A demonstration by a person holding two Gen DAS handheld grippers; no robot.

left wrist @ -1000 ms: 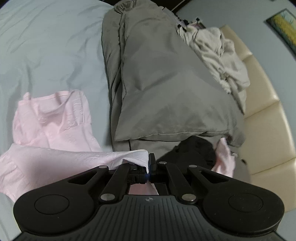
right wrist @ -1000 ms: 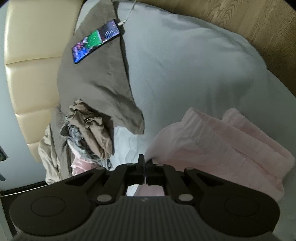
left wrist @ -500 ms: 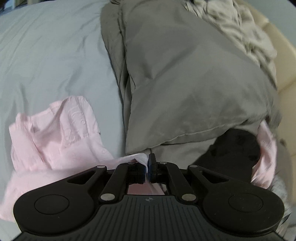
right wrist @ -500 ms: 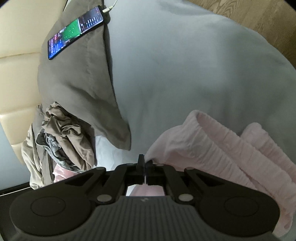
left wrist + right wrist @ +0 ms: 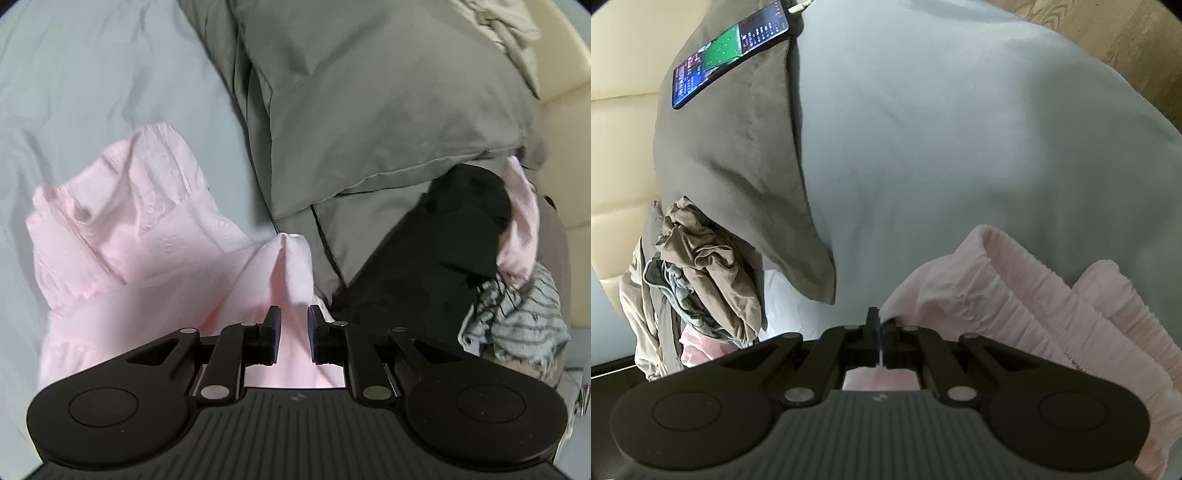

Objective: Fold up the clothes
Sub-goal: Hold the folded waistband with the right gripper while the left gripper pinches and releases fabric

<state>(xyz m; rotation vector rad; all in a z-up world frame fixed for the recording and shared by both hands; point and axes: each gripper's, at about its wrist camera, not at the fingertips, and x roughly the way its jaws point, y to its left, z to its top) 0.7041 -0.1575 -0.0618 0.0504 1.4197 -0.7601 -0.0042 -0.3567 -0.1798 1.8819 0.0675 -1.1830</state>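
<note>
A pale pink garment point(image 5: 140, 229) lies crumpled on the light blue bed sheet point(image 5: 92, 74). My left gripper point(image 5: 293, 325) hovers over its near corner with its jaws opening. A raised fold of pink cloth stands loose in the gap, and the pads do not press on it. In the right wrist view the same pink garment point(image 5: 1015, 295) shows its gathered, elastic edge. My right gripper point(image 5: 881, 325) is shut on a corner of that edge, low over the sheet.
A grey pillow point(image 5: 388, 110) lies beyond the left gripper, with a black garment point(image 5: 443, 240) and a striped cloth point(image 5: 524, 317) at its right. A lit phone point(image 5: 727, 55) rests on another grey pillow point(image 5: 731, 166). Crumpled brown clothes point(image 5: 701, 273) sit by the cream headboard point(image 5: 617, 147).
The left jaws have parted and let go of the pink corner, which now stands loose between them. The right gripper has sunk toward the bed, still shut on the pink edge.
</note>
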